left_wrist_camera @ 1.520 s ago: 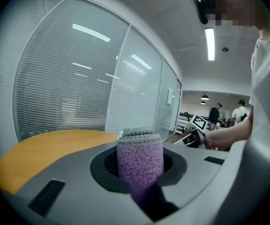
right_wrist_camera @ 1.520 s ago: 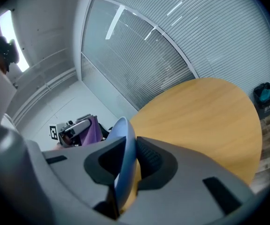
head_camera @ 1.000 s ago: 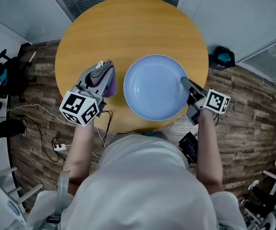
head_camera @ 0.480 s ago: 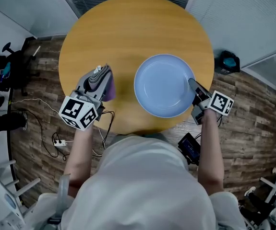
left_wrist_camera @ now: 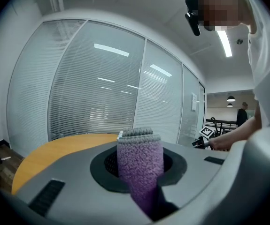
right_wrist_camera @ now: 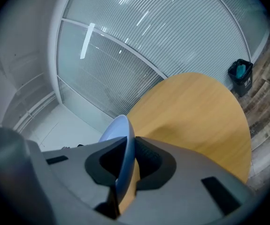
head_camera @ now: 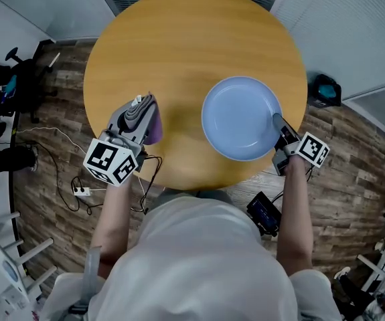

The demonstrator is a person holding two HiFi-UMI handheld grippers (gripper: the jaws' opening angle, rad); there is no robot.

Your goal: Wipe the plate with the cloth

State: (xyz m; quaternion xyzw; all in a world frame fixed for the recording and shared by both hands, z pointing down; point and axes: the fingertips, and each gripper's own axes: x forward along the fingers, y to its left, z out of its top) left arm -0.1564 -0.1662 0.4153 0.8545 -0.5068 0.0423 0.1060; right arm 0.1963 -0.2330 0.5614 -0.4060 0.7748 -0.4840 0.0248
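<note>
Left floor: dark chair legs (head_camera: 1,79), loose cables (head_camera: 51,154) and a white power strip (head_camera: 82,192), all off the table.

Left gripper (head_camera: 143,105) is over the near-left part of the round wooden table (head_camera: 179,39), marker cube (head_camera: 112,160) toward the person. Jaws are narrow and clamped on the folded purple cloth (head_camera: 155,127). In the left gripper view the cloth stands upright out of the jaws and blocks the middle of that view. So the cloth is in the left gripper, well apart from the plate, with only bare tabletop between them.

The person's torso (head_camera: 192,259) covers the near table edge in the head view.

The blue plate (head_camera: 240,118) is at the near-right of the table. Right gripper (head_camera: 277,121) is clamped on its right rim, with the jaws nearly together. The right gripper view shows the rim edge-on between the pads. Can't tell whether the plate rests on the table or is just off it; a soft shadow lies to its left.

Near floor, beside the right forearm: a small black device (head_camera: 264,212).

Far right floor: a black bin (head_camera: 325,91) holding something teal; too small to identify.
</note>
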